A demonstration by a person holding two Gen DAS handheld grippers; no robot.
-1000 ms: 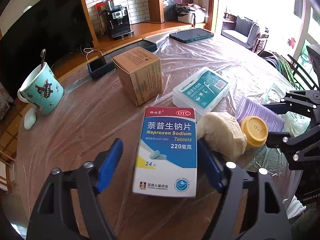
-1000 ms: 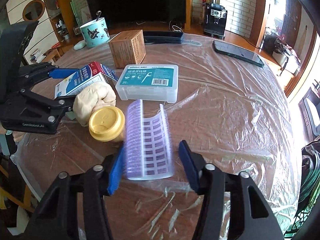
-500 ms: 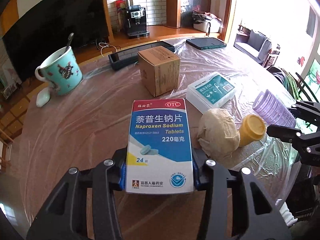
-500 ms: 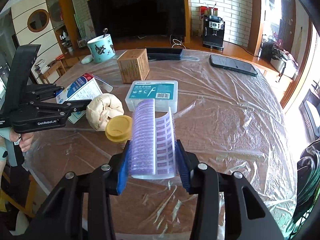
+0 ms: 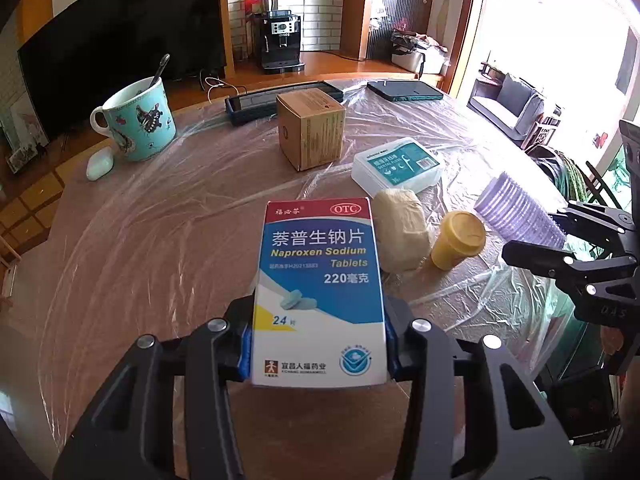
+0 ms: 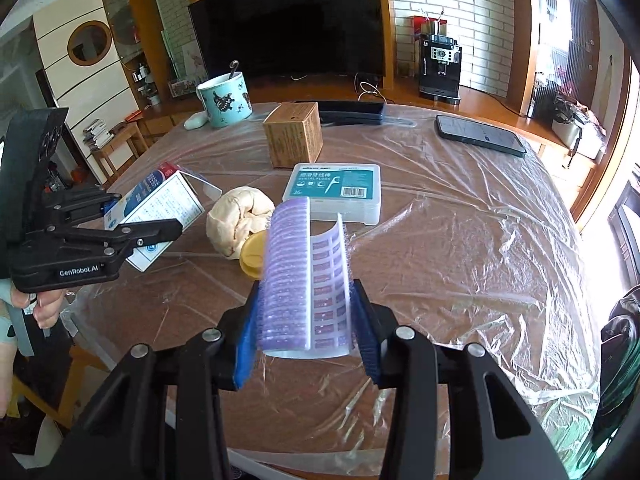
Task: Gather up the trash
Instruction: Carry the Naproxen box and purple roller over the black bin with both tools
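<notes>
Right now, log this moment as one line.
left gripper: shut on medicine box | right gripper: shut on purple roller | both lifted off table | yellow-lidded cup remains

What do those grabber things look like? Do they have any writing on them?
Both grabbers look alike. The left gripper and right gripper are black plastic frames with open cut-outs, silver round bolts at the joints, and blue pads lining the fingers. The left one's side reads "GenRobot.AI" in white letters. A light teal sleeve shows by the hand.
</notes>
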